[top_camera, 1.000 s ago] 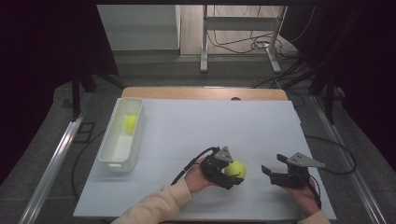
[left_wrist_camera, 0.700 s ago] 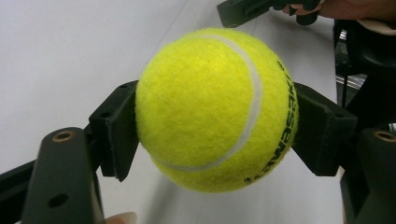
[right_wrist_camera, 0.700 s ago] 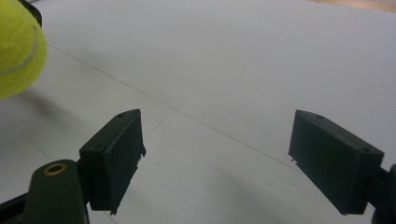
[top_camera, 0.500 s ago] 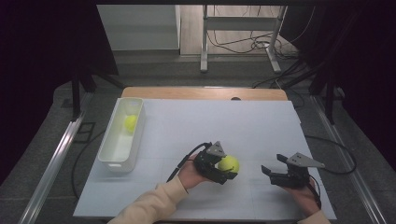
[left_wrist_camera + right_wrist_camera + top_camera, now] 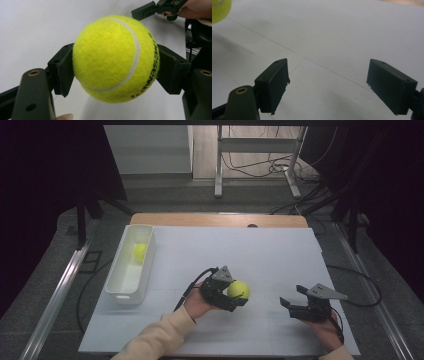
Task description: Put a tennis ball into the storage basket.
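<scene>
My left gripper (image 5: 235,295) is shut on a yellow tennis ball (image 5: 238,290) and holds it just above the white table (image 5: 270,255), near the front centre. In the left gripper view the ball (image 5: 116,58) sits squeezed between both black pads (image 5: 63,70). A second tennis ball (image 5: 139,251) lies inside the white bin (image 5: 120,287) at the table's left. My right gripper (image 5: 292,304) rests low at the front right with its jaws open; in its own view the pads (image 5: 273,83) stand wide apart over bare table, and the held ball (image 5: 219,8) peeks in at the upper left corner.
The white bin stands lengthwise along the left edge of the table. Cables trail from both grippers across the table top. Behind the table are a wooden strip (image 5: 220,220), a metal stand (image 5: 257,150) and floor cables.
My left gripper has carried the tennis ball a little to the left and slightly away from the front edge. The right gripper has stayed where it was.
</scene>
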`<state>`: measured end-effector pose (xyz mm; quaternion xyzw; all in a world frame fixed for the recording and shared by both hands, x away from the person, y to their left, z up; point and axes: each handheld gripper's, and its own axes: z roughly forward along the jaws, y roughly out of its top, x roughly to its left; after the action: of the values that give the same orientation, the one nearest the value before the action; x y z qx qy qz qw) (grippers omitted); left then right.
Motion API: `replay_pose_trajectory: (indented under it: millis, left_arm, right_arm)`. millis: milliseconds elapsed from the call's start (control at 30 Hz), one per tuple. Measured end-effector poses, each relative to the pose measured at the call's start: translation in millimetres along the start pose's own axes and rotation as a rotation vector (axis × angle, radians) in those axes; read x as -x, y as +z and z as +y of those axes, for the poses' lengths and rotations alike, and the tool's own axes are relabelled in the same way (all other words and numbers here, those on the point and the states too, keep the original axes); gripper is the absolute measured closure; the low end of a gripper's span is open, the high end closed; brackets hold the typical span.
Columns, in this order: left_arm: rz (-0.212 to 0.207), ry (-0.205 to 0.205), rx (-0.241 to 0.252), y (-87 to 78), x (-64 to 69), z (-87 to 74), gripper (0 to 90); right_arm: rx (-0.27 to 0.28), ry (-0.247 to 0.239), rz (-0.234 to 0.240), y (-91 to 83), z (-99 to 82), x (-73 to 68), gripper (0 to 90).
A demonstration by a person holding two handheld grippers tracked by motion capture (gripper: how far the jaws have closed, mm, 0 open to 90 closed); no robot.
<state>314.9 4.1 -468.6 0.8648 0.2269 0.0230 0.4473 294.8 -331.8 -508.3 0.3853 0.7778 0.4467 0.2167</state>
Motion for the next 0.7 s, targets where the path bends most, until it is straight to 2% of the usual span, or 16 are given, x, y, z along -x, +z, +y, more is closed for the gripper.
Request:
replay_pose_trajectory:
  millis: [100,300,333,400,533,700]
  left_arm:
    - [0.007,0.01,-0.003,-4.7,-2.3,0.7,25.7]
    - [0.013,-0.01,0.031,-13.1,-3.7,2.1,25.7]
    - [0.015,0.002,0.025,-15.1,-5.5,2.2,25.7]
    - [0.02,-0.016,0.039,-16.8,-6.5,2.0,25.7]
    - [0.031,-0.012,0.039,-21.3,-12.1,1.6,25.7]
    - [0.056,-0.037,0.052,-27.9,-20.5,0.3,25.7]
  right_arm:
    - [0.0,0.0,-0.001,0.1,0.0,0.2,18.2]
    - [-0.002,-0.001,0.001,0.2,0.0,-0.1,18.2]
    - [-0.002,-0.001,0.001,0.2,0.0,-0.1,18.2]
    - [-0.002,-0.001,0.0,0.2,-0.1,0.0,18.2]
    - [-0.001,0.0,0.0,0.3,0.0,-0.1,18.2]
    - [-0.002,-0.002,0.0,0.2,0.0,0.0,18.2]
